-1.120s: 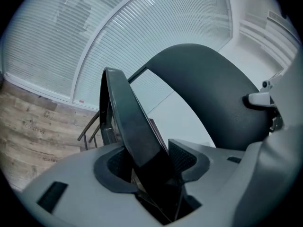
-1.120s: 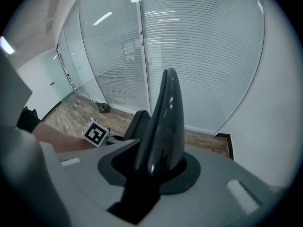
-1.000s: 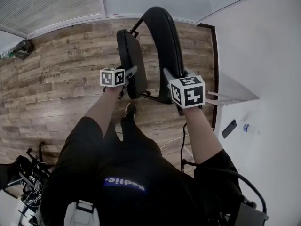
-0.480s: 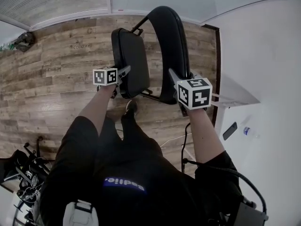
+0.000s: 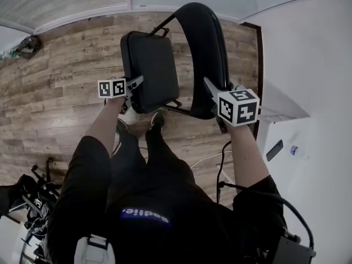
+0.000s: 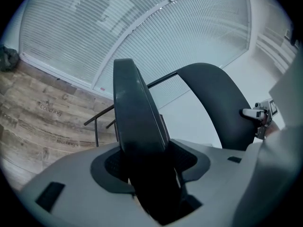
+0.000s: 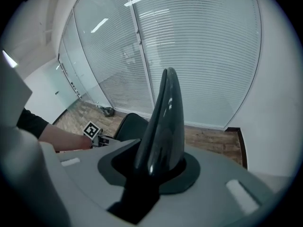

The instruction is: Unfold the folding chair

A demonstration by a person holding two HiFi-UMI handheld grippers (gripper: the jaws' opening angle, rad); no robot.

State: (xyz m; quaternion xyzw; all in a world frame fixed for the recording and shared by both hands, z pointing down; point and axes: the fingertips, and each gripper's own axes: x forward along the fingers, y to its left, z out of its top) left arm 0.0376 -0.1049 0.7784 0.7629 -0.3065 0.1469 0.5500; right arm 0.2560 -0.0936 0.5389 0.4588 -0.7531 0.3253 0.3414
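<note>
A black folding chair stands on the wood floor, its padded seat (image 5: 149, 70) tilted partway down and its curved backrest (image 5: 206, 54) to the right. My left gripper (image 5: 133, 83) is shut on the seat's near edge; in the left gripper view the seat's edge (image 6: 135, 117) fills the jaws. My right gripper (image 5: 215, 90) is shut on the backrest's edge, which rises between the jaws in the right gripper view as a dark blade (image 7: 163, 126). Thin black frame tubes (image 5: 179, 108) show under the seat.
Glass walls with blinds (image 6: 156, 37) stand behind the chair. A white table (image 5: 308, 92) with a dark remote (image 5: 275, 150) and a bottle (image 5: 297, 150) is on the right. Cables and gear (image 5: 30, 202) lie at the lower left. The person's legs and shoes (image 5: 155, 121) stand below the seat.
The left gripper has drawn the seat leftward and down, so the seat has swung away from the backrest and shows more of its top. The right gripper kept its hold on the backrest.
</note>
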